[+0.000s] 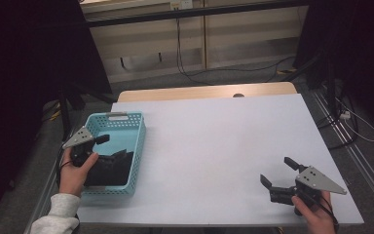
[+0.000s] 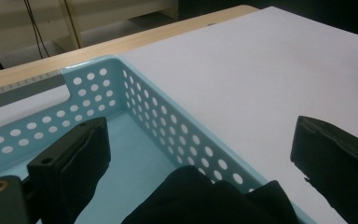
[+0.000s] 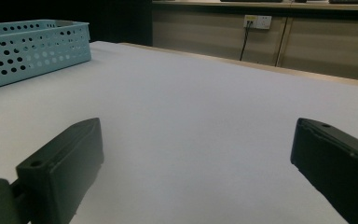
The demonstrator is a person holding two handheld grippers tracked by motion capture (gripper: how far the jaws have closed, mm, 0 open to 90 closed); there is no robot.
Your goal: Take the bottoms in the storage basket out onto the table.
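Perforated plastic basket (image 1: 137,127) holds crumpled black cloth (image 1: 111,168); left gripper (image 1: 108,146) spread.

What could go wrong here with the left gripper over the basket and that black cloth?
1. The left gripper is open, with one jaw inside the basket and the other outside its wall; closing now might clamp the wall, not the black cloth.
2. The cloth drapes over that wall, so pulling could snag it and drag or tip the light basket.
3. The right gripper is open and far off, so nothing steadies the basket.
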